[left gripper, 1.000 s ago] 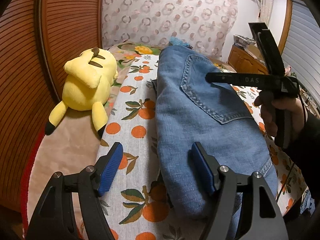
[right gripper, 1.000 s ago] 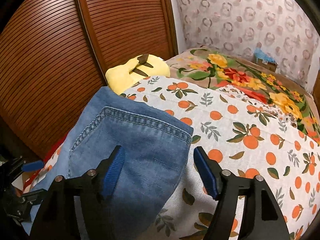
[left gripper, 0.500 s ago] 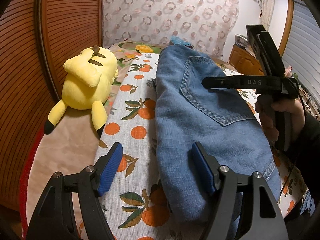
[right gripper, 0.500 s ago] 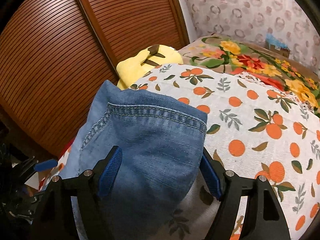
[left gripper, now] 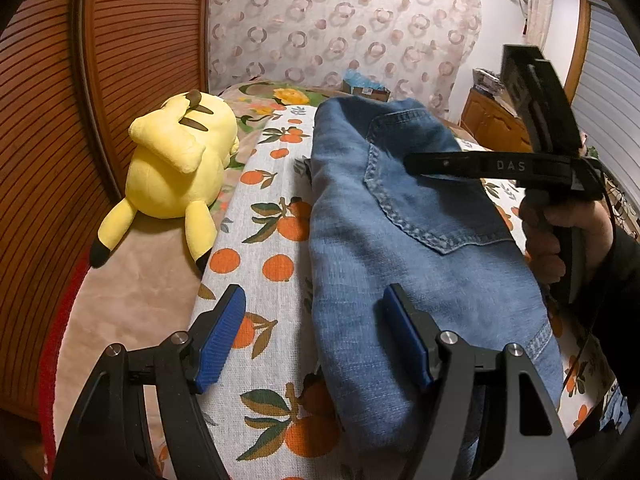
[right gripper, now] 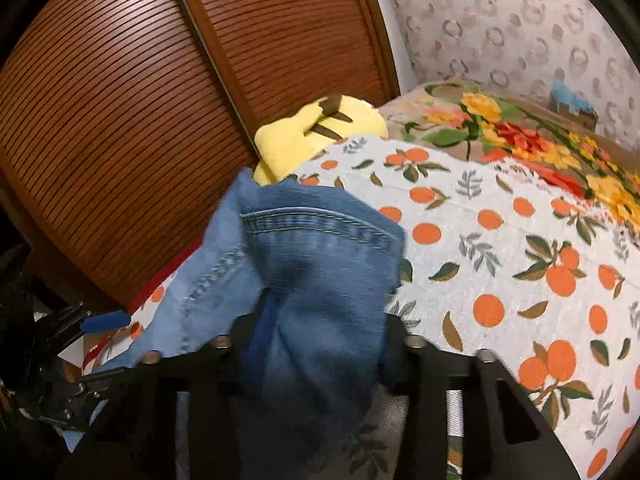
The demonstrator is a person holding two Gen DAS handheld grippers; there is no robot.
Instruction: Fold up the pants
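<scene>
The blue jeans (left gripper: 404, 240) lie folded in a long bundle on the orange-print cloth (left gripper: 260, 216), back pocket up. My left gripper (left gripper: 316, 336) is open at the bundle's near end, its right pad on the denim and its left pad over the cloth. In the right wrist view the jeans (right gripper: 312, 272) bunch up between the fingers of my right gripper (right gripper: 324, 320), which is shut on the denim's far end. The right gripper also shows in the left wrist view (left gripper: 416, 160), held by a hand over the pocket.
A yellow plush toy (left gripper: 176, 172) lies left of the cloth, against the brown slatted wardrobe doors (left gripper: 60, 120). A floral blanket (right gripper: 520, 136) covers the bed's far end, with a small box (left gripper: 364, 86) behind. A wooden cabinet (left gripper: 492, 124) stands at the right.
My right gripper has gone from open beside the pocket edge to shut on the denim, which now bunches up between its fingers. My left gripper has stayed open in place.
</scene>
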